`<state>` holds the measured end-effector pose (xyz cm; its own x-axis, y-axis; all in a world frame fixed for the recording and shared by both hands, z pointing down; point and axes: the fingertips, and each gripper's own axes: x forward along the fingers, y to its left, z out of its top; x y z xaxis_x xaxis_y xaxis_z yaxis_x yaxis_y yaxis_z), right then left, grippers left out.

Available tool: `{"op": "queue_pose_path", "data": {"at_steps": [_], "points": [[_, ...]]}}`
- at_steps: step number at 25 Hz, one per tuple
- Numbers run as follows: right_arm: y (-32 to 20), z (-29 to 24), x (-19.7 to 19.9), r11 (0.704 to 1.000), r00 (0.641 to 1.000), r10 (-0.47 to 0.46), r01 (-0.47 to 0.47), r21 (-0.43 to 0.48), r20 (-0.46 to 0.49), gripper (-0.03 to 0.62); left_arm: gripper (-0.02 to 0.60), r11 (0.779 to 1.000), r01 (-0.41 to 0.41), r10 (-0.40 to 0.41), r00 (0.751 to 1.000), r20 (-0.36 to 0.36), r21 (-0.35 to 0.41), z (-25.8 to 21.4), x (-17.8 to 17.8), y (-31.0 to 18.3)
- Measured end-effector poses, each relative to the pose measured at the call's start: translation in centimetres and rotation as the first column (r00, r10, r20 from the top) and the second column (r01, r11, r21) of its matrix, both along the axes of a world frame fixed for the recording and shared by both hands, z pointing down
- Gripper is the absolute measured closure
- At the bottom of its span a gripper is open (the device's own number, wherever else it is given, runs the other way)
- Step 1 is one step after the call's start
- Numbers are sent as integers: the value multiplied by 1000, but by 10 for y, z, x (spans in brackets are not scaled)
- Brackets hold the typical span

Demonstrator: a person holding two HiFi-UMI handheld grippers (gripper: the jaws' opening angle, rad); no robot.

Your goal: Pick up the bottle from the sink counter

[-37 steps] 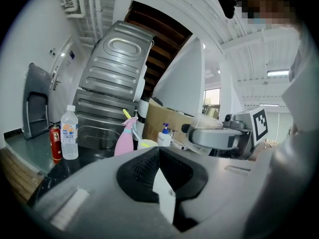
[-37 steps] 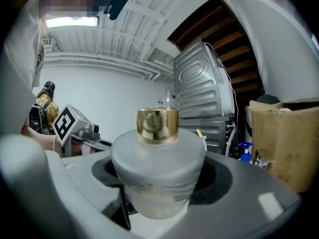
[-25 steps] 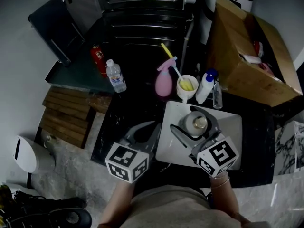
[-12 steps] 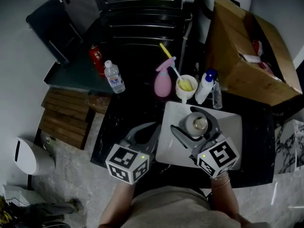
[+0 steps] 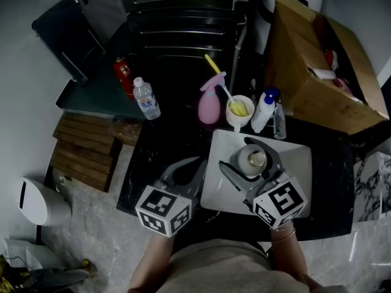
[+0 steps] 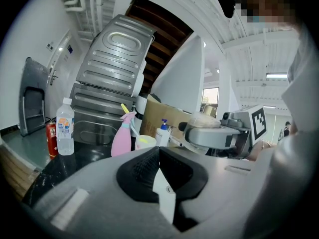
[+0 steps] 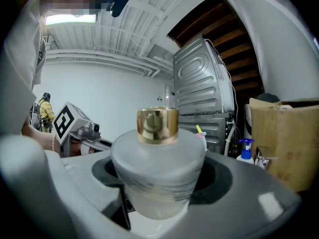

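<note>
bottle [image 5: 253, 159], frosted with a gold cap, sits in the head view over the white sink basin [image 5: 296, 163], clamped between the two jaws of the right gripper [image 5: 240, 154]; whether its base touches the basin cannot be told. the left gripper [image 5: 187, 168] hangs just beside it over the black counter [image 5: 156, 148], at the basin's left edge. behind the basin stand a pink spray bottle [image 5: 210, 105], a cup [image 5: 240, 111] and a white pump bottle [image 5: 264, 111]; a water bottle [image 5: 148, 98] stands well apart to the left.

left gripper view: the left gripper [image 6: 158, 152] has its jaws pressed together with nothing between them. beyond them, the water bottle [image 6: 65, 128] and the pink spray bottle [image 6: 121, 139] are upright, and the right gripper [image 6: 219, 135] carries the bottle [image 6: 205, 120].

right gripper view: the right gripper [image 7: 158, 185] grips the bottle [image 7: 158, 166] on both sides of its body, gold cap [image 7: 157, 125] upright. a cardboard box [image 7: 286, 138] is at the right.
</note>
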<state>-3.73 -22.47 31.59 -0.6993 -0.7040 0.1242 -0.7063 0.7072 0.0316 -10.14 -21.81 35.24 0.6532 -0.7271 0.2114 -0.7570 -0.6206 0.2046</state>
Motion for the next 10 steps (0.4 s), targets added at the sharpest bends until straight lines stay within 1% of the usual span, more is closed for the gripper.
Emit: {"op": "queue_pose_path", "data": {"at_steps": [10], "points": [[0,1,-1,1000,1000,2,-2,-7,-1,252,577,1000,-6,6,1000,-8,-6,1,2,1]]}}
